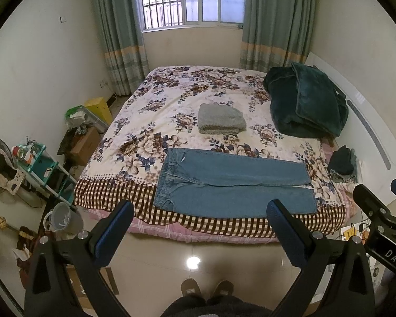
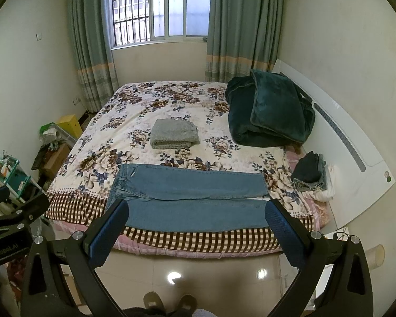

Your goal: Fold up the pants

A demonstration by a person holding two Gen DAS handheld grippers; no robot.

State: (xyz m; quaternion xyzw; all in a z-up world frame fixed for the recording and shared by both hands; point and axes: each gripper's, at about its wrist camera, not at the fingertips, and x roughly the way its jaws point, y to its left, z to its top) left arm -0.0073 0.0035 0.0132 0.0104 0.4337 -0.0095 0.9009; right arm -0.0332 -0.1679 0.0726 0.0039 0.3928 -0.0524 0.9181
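Note:
Blue jeans (image 1: 232, 185) lie flat on the near edge of the bed, waistband to the left, legs side by side running right. They also show in the right wrist view (image 2: 187, 198). My left gripper (image 1: 200, 211) is open and empty, held above the floor in front of the bed, short of the jeans. My right gripper (image 2: 198, 211) is open and empty, also in front of the bed, with its fingertips framing the near leg. The right gripper's body shows at the right edge of the left wrist view (image 1: 382, 227).
The bed (image 1: 171, 100) has a floral cover. On it lie a folded grey towel (image 1: 220, 119), a dark green blanket (image 1: 306, 103) at the back right and a dark clothes pile (image 1: 342, 161). A shelf (image 1: 47, 169), bin (image 1: 63, 218) and boxes stand left. Glossy tile floor (image 1: 192, 261) lies below.

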